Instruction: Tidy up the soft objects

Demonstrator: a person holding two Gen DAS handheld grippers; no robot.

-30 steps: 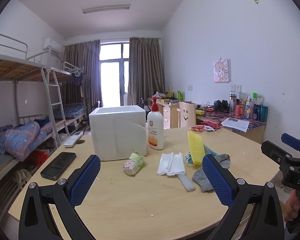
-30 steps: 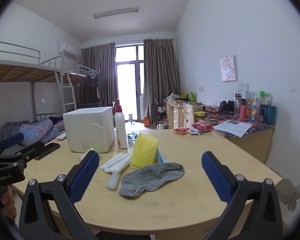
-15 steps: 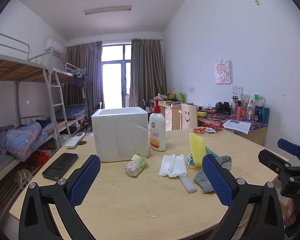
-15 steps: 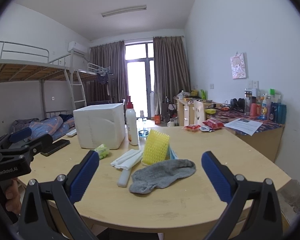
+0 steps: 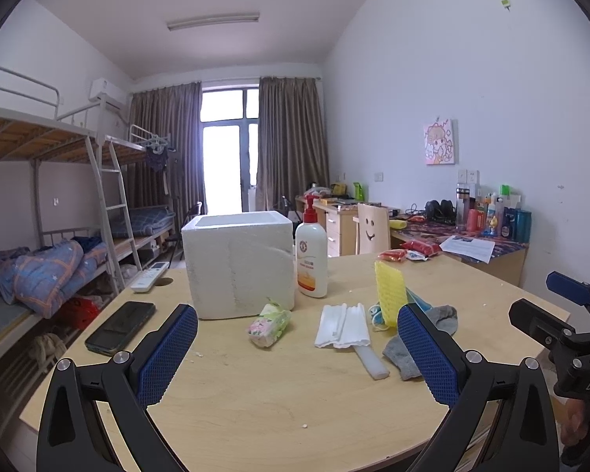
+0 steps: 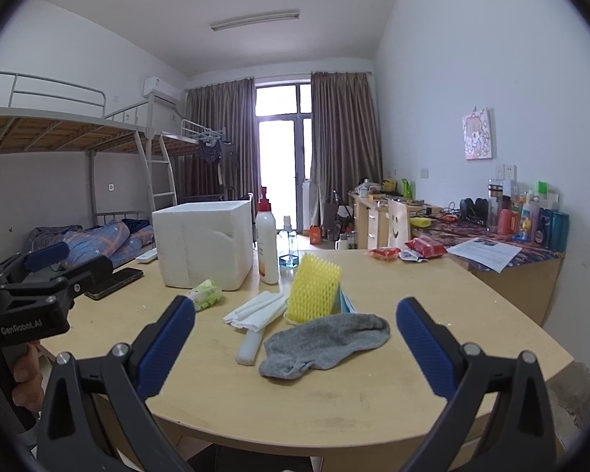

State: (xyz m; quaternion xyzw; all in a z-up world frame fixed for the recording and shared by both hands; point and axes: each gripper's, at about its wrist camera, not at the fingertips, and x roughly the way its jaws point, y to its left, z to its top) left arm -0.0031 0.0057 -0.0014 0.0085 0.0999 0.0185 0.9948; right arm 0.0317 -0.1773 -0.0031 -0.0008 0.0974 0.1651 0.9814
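While level, both grippers' fingers [image 5: 169,350] [image 6: 424,346] gape above table [image 6: 334,405]

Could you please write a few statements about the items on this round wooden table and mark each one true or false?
1. The grey fabric sock lies flat on the round wooden table. True.
2. The right gripper is shut on the sock. False: its jaws stand wide open and hold nothing.
3. The white pump lotion bottle stands upright beside the white foam box. True.
4. The black smartphone lies inside the foam box. False: it lies on the table, left of the box.
5. The left gripper holds the floral tissue pack. False: its jaws are open and empty.
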